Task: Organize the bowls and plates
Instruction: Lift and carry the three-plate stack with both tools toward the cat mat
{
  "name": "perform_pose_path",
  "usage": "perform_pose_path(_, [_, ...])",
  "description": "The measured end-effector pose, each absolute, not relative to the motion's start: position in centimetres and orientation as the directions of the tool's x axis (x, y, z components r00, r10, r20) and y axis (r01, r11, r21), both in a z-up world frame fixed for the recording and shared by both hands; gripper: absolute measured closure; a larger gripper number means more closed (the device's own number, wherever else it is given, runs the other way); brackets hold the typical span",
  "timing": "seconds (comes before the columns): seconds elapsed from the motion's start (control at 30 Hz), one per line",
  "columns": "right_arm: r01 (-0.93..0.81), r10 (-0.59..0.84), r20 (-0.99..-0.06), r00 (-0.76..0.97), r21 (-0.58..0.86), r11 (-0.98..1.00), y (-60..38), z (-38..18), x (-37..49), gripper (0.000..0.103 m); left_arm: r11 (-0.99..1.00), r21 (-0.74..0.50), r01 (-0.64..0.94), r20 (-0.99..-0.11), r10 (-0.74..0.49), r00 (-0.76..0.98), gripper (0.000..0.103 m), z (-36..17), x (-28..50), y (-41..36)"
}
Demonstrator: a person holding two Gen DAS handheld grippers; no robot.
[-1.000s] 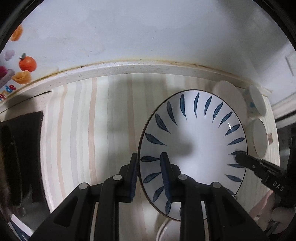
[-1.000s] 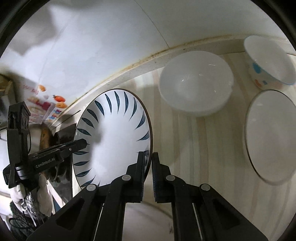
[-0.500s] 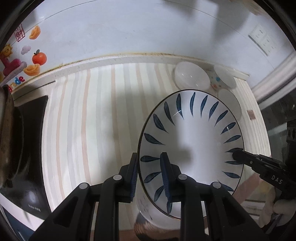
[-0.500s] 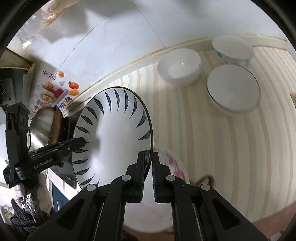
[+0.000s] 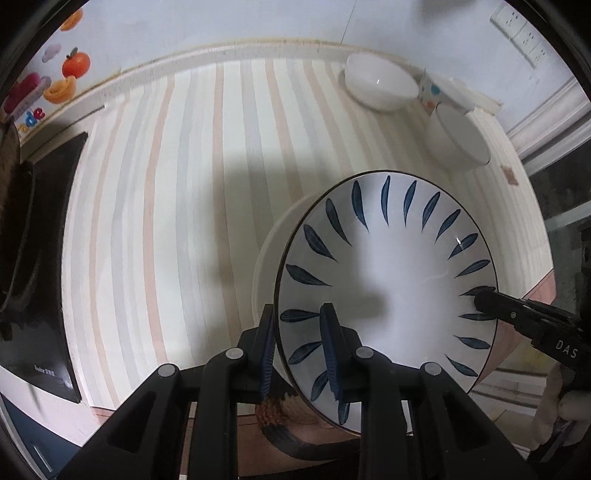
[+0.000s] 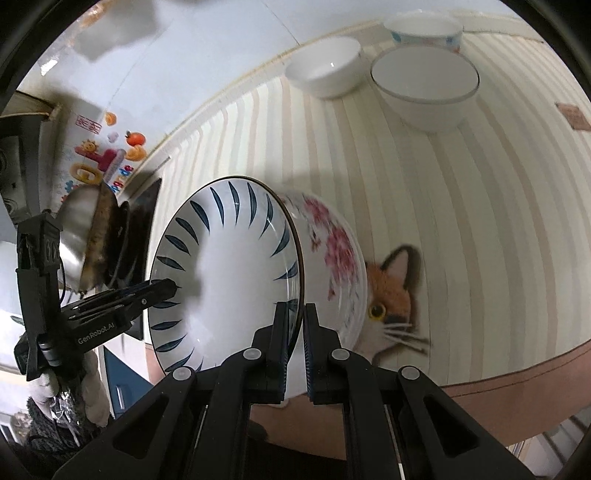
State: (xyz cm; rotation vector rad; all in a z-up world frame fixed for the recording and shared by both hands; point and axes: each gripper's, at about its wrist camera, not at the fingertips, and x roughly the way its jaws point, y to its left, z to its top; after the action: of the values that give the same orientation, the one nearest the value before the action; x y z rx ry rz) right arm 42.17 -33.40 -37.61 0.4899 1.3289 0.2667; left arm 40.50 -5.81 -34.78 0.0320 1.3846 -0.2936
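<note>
A white plate with blue leaf marks [image 5: 391, 280] is held in the air between both grippers. My left gripper [image 5: 299, 343] is shut on its near rim. My right gripper [image 6: 293, 336] is shut on the opposite rim of the plate [image 6: 229, 280], and shows in the left wrist view [image 5: 517, 317]. Under the plate lies a white plate with pink flowers [image 6: 332, 254] on the striped counter. Three bowls stand at the far right: a plain white one [image 5: 380, 86], a dotted one [image 5: 443, 90] and a thin-rimmed one [image 5: 458, 142].
The striped counter [image 5: 184, 184] has a cat picture [image 6: 391, 295] at its front edge. A black stove top [image 5: 40, 236] with a pan lies at the left. A wall with fruit stickers [image 5: 74, 62] runs behind. A socket [image 5: 517, 29] is at the upper right.
Both grippers have pulled back and up with the blue-leaf plate. More of the counter and the flowered plate beneath have come into view; the bowls look farther away.
</note>
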Motion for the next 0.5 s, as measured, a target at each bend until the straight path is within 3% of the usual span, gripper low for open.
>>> perform_pose_path(0.5, [0.087, 0.432, -0.884, 0.179, 0.452, 0.888, -32.7, -41.0, 43.3, 0.094, 0.972, -0.102, 0.211, -0.986, -0.128, 0.110, 0.082, -37.8, 41.2, -6.9])
